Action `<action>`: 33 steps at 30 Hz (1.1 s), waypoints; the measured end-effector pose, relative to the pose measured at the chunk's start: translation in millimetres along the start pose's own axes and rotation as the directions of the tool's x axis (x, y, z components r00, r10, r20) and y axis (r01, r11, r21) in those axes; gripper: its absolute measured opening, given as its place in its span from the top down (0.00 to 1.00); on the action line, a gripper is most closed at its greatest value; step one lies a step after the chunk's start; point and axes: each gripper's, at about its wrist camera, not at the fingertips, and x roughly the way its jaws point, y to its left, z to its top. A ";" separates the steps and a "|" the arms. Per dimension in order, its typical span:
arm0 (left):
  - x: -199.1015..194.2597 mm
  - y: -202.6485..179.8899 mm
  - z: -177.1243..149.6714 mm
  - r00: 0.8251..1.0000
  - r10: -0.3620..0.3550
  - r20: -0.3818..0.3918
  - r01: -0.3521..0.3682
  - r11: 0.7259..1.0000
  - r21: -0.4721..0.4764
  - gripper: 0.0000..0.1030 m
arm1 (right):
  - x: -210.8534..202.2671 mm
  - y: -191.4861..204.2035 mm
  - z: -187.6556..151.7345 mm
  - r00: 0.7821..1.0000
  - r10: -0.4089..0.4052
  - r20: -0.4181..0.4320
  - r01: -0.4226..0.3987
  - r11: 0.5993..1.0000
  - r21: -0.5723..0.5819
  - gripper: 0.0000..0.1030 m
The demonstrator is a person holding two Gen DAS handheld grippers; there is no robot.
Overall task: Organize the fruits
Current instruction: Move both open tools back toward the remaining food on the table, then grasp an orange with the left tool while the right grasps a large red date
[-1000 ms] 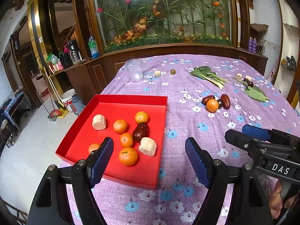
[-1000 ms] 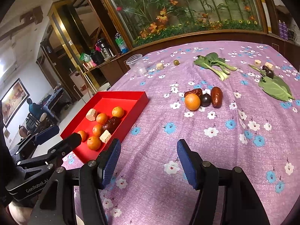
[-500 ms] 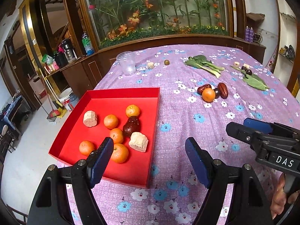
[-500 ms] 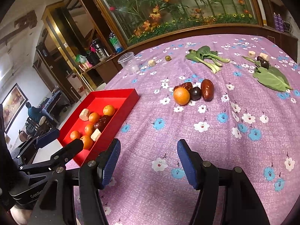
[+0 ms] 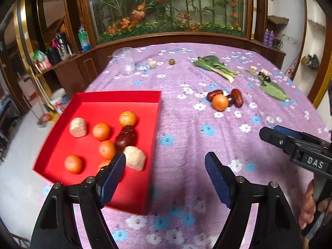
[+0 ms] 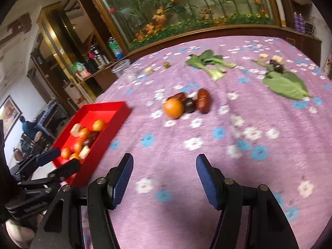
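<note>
The left tongs (image 5: 165, 165) hang released over the near edge of the table (image 5: 186, 145), nothing between the blue pads; the left pad overlaps the near corner of the red tray (image 5: 116, 97). The right tongs (image 6: 165, 167) are likewise released and bare above the purple flowered cloth. Compared with a second ago, both pairs have crept forward and tipped lower, so the tray and the loose fruit sit nearer and lower in each view, while the gap between the pads is unchanged.

The tray holds several tangerines (image 5: 101, 131), a dark red fruit (image 5: 125, 138) and two pale chunks (image 5: 134, 157). Well apart from it, in the middle of the table, lies a loose cluster: an orange (image 6: 173, 108) touching a dark plum (image 6: 188, 105), with two brown dates (image 6: 202, 101) beside them.

Farther back are a clear plastic cup (image 5: 125, 61), leafy greens (image 6: 209, 62) and a big leaf (image 6: 287, 85) with small pieces at its far end.

The left view shows the right tongs from the side with a hand (image 5: 311, 205) on the grip; the right view shows the left tongs at its lower left, plus a seated person (image 6: 29, 127) in the far room.
</note>
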 end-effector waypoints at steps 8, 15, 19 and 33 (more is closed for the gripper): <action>31.1 -17.8 28.3 0.989 -0.146 -0.017 0.145 0.989 -0.024 0.24 | 7.1 -35.8 32.4 0.995 -0.102 0.000 0.102 0.995 -0.011 0.34; 60.5 -33.0 57.3 0.976 -0.218 0.002 0.218 0.976 -0.030 0.29 | 38.1 -46.8 75.5 0.995 -0.104 0.006 0.104 0.994 -0.013 0.38; 87.1 -49.1 68.6 0.971 -0.236 -0.024 0.237 0.972 0.005 0.44 | 67.7 -51.4 91.8 0.996 -0.088 -0.030 0.088 0.996 -0.005 0.47; 138.9 -70.6 81.1 0.953 -0.292 -0.079 0.295 0.955 0.028 0.57 | 106.1 -53.1 92.2 0.995 -0.064 -0.076 0.062 0.998 -0.029 0.61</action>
